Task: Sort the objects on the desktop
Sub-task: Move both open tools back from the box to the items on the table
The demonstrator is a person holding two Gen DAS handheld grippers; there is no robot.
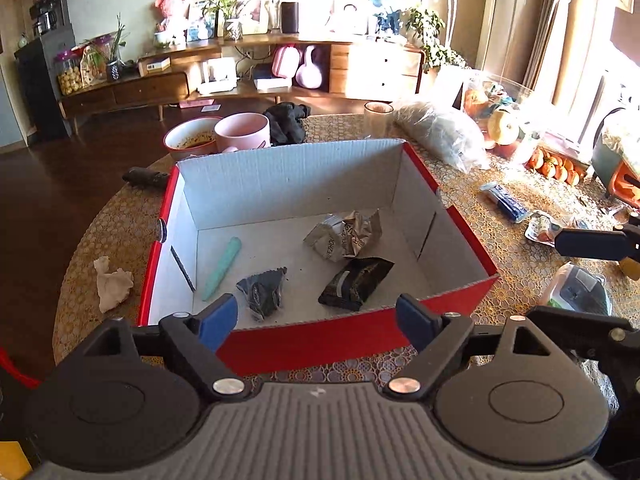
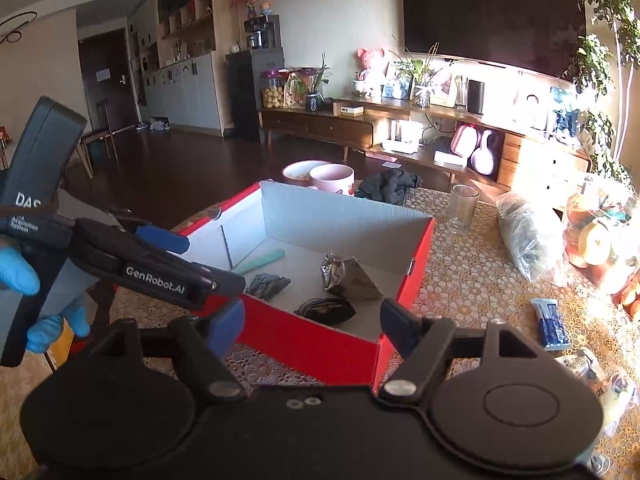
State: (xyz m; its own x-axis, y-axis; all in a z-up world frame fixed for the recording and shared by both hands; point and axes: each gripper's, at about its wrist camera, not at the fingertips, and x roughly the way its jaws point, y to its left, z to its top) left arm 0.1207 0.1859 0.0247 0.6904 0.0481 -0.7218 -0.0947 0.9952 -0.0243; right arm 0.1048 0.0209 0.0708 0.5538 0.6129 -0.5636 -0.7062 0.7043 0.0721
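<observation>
While both grippers hang over the near red wall of the box [image 1: 320,344], neither carries anything. The left gripper [image 1: 316,318] has its blue pads spread wide with only the box rim and floor showing between them; the right gripper [image 2: 312,320] is likewise parted, somewhat less widely, and empty. In the right wrist view the left tool is seen from the side, gripped by a blue-gloved hand [image 2: 24,280] and angled down toward the box.

Just past the pads lies what has already been gathered on the white floor of the box: a dark crinkled wrapper [image 1: 264,290], a black packet [image 1: 356,282], a crumpled silver foil bag [image 1: 346,234] and a mint-green stick [image 1: 224,266] resting near the left wall. Judging by this, the box serves as the collecting bin, and the open jaws above it suit a drop made or a fresh reach.

Outside the box, items remain loose on the patterned tablecloth [image 1: 500,240]: a crumpled tissue [image 1: 112,284] to the left, a blue packet [image 1: 506,202] and small sachets to the right, probably the next candidates.

Farther back stand a pink mug [image 1: 244,130], a bowl [image 1: 190,138], a black cloth [image 1: 288,120], a glass [image 1: 378,118] and a clear plastic bag [image 1: 444,134], pushed toward the far edge.
</observation>
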